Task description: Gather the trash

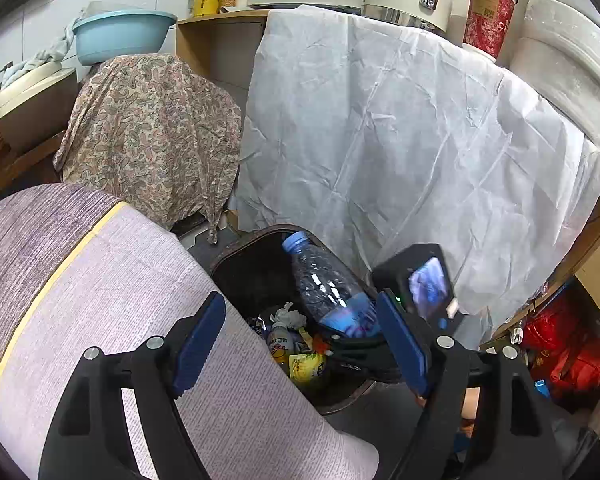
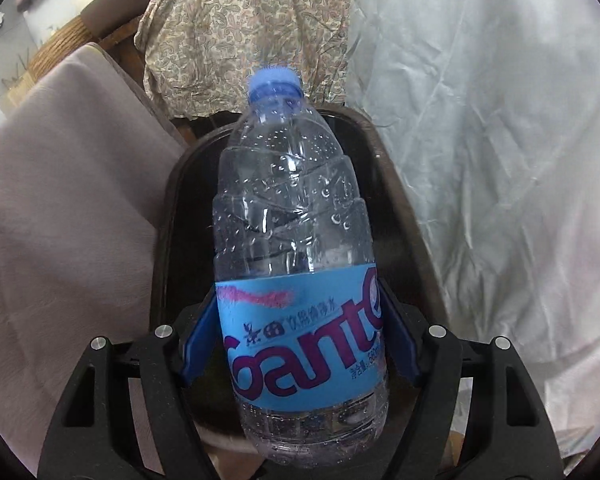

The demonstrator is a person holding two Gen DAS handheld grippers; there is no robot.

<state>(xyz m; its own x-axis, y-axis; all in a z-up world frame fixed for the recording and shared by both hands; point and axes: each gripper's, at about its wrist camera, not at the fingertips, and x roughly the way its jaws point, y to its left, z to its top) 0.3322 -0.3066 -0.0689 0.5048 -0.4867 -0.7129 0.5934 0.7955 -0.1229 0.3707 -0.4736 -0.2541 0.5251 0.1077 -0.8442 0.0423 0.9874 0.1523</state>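
Gripping the clear water bottle [image 2: 296,264] by its blue label, the right gripper [image 2: 300,344] holds it over the dark trash bin [image 2: 168,216]; the left gripper [image 1: 300,344] hangs spread and empty above the bin's litter; a white sheet [image 1: 380,128] hangs beyond.

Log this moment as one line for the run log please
phase: drop-off | right hand-held gripper: shut on water bottle, over trash bin | left hand-held gripper: open, holds nothing | bin: already holds trash
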